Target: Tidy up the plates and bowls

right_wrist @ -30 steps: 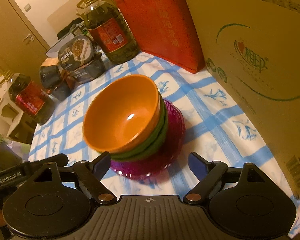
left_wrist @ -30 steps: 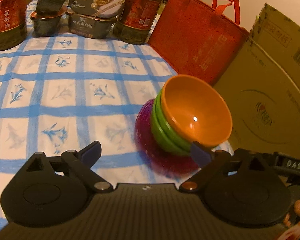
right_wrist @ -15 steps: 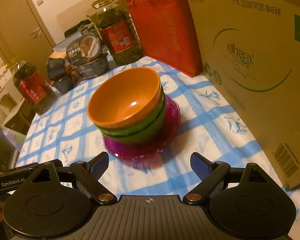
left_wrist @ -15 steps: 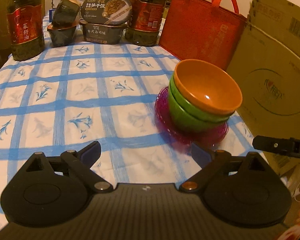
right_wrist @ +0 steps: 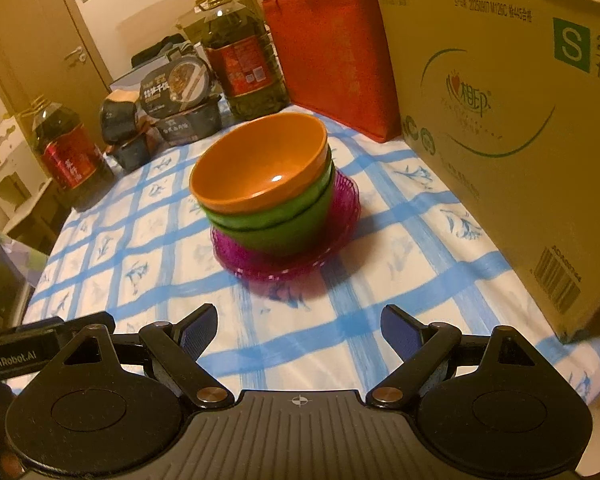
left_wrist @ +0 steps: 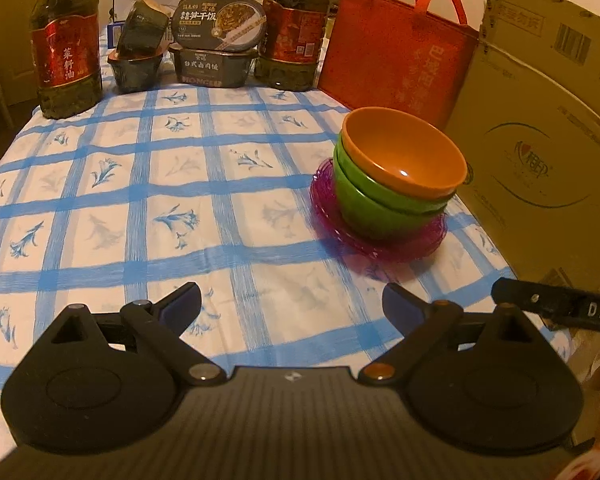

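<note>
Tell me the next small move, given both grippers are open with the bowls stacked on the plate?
Probably none beyond keeping clear: the orange bowl sits nested in green bowls on the purple plate, while the left gripper and right gripper are open, empty.

Dim amber light; fisheye-bent edges; glare spot in orange bowl.

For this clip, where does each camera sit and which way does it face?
Left wrist: on the left hand-held gripper, open, facing across the blue-checked tablecloth; the stacked orange bowl lies ahead to its right; the other gripper's black tip shows.
Right wrist: on the right hand-held gripper, open, facing the same stack straight ahead, brown cardboard box at right.
Shared: bowls, magenta plate, red tote bag.
</note>
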Motion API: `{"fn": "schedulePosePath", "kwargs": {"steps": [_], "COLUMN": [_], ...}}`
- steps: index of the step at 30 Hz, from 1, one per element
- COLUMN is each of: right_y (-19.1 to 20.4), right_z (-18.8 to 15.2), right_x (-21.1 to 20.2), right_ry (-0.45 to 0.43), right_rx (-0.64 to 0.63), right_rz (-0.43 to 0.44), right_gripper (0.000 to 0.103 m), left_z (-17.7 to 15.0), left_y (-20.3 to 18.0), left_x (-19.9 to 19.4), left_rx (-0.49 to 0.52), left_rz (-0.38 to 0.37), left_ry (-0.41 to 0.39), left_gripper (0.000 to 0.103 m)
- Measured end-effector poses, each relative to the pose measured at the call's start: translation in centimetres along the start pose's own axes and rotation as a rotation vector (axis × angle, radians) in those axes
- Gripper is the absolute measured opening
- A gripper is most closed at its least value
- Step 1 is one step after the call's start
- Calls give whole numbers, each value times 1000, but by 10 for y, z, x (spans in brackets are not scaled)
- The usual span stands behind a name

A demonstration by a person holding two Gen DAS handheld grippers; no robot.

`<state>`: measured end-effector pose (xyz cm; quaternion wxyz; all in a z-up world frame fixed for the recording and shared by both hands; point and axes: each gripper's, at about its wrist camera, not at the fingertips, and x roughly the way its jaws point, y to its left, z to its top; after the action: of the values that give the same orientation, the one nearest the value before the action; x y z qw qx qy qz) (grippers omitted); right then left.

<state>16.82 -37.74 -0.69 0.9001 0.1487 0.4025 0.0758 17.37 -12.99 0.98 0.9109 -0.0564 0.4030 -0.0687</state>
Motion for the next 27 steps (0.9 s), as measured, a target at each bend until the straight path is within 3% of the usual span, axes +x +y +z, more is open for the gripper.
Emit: {"fn": "schedulePosePath", "kwargs": {"steps": [11, 27], "right_y": [20, 47], "right_z": [-26, -60], "right_x": [-27, -65], "right_ry": [-27, -18], "right_rx": [-42, -129], "right_rz": [8, -34], "right_gripper": [88, 88], "left_z": [-29, -66], "left_y": [0, 3], "left_x": [-29, -75], "left_rx": [7, -30], "left_rz": [7, -10], "left_ry": [10, -22], "left_gripper": [90, 95]}}
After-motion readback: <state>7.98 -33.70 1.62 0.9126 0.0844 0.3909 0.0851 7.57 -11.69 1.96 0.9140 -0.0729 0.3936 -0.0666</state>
